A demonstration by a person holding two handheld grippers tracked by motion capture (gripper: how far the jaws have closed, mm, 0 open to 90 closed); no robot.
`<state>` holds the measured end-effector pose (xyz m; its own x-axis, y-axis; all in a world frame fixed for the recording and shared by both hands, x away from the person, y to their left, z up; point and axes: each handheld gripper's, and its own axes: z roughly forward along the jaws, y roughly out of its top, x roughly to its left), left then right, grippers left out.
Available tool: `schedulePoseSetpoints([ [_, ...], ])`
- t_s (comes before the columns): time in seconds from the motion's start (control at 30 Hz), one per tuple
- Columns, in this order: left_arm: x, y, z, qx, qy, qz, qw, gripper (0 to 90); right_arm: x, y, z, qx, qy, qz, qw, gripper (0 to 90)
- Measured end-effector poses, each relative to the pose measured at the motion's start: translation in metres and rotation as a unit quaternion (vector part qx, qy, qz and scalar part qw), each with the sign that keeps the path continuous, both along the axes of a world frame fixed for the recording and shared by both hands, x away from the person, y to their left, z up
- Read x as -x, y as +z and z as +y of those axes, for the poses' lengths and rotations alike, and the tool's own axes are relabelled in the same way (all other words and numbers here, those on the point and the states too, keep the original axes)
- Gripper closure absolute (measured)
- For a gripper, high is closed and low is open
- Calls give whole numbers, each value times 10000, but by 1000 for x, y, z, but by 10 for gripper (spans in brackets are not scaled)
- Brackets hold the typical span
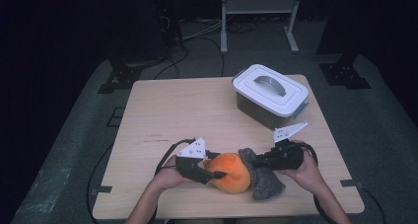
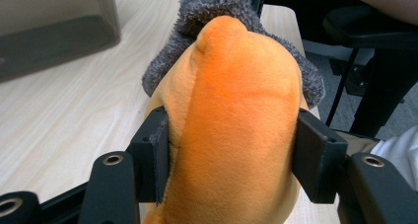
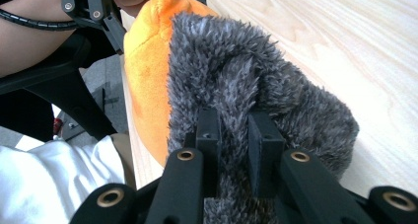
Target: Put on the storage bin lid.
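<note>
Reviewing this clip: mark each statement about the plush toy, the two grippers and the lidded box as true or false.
1. The left gripper clamps the orange plush body. True.
2. The right gripper hangs open above the table. False: its jaws pinch the toy's grey fuzzy fabric part.
3. The white lid with a grey handle lies beside the dark storage box. False: it sits closed on the box.
4. The box stands at the table's far right, apart from the toy. True.
5. The toy lies near the light wooden table's near edge. True.
</note>
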<state>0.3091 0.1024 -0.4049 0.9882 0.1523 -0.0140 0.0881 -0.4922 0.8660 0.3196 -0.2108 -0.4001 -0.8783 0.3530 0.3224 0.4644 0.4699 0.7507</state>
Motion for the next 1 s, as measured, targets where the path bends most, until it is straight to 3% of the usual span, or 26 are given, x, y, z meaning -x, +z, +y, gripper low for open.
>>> schedulePoseSetpoints([
  [0.1, 0, 3, 0, 6, 6, -24, 10000, 405, 2, 8, 0, -103, -44, -114, 9999, 774],
  [0.2, 2, 1, -6, -214, -52, -72, 9997, 404, 5, 19, 2, -304, 25, -230, 9993, 775],
  [0.3, 3, 1, -9, -162, -90, -39, 9998, 404, 9, 26, 11, -335, 111, -357, 9987, 773],
  [0.43, 4, 2, -8, -141, -100, -46, 9998, 404, 9, 23, 19, -302, 196, -307, 9989, 774],
  [0.5, 1, 3, -6, -90, -107, -10, 9999, 403, 7, 18, 17, -361, 203, -236, 9989, 775],
  [0.7, 1, 7, -2, -16, -18, -11, 10000, 403, 3, 0, 9, -208, 96, -11, 9997, 774],
  [0.8, 2, 9, -3, -58, -12, -52, 10000, 404, 4, 6, 9, -185, 61, -115, 9997, 774],
  [0.93, 4, 8, -8, -161, -61, -126, 9998, 403, 9, 20, 12, -417, 99, -307, 9986, 774],
  [1.0, 4, 8, -11, -183, -64, -158, 9997, 401, 11, 24, 17, -419, 137, -376, 9983, 773],
])
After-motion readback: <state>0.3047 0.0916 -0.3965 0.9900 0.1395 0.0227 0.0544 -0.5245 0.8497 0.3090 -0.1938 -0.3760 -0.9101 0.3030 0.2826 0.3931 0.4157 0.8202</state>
